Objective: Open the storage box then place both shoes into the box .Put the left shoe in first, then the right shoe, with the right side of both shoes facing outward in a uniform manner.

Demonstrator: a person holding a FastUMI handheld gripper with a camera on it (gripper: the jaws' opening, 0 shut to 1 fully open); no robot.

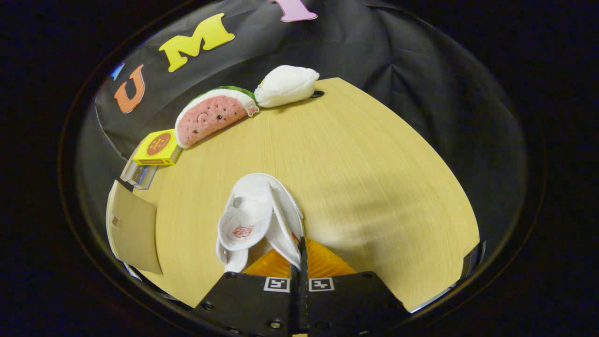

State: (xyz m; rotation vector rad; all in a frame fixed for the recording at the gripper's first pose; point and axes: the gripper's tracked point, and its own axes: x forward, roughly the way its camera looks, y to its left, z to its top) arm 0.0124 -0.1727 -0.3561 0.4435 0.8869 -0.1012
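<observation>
Nearest the camera, the gripper (299, 262) has its two fingers pressed together on the side wall of a white shoe (255, 220), a soft slipper-like one with a small red mark on its insole, so the shoe hangs off the left of the fingers with its opening turned toward the lens. Which shoe of the pair this is cannot be told from here, and that matters, since the left one should go in first. Just left of the fingers, at the table's near edge, a brown cardboard flap (133, 234) stands up; it is probably the storage box, though its inside is hidden. To do this step well, I judge the pinch should stay firm on the thin wall, the shoe be carried low and level across to the box, and its right side turned outward before the fingers let go; a soft shoe may sag or twist, so a slow swing is wiser. Beyond the fingers lies a pale wooden table (365, 178), bare in the middle. Along its far rim sit a yellow box (157, 147), a watermelon-slice plush (210, 114) and a white plush (286, 85), touching the black cloth wall (412, 61)
</observation>
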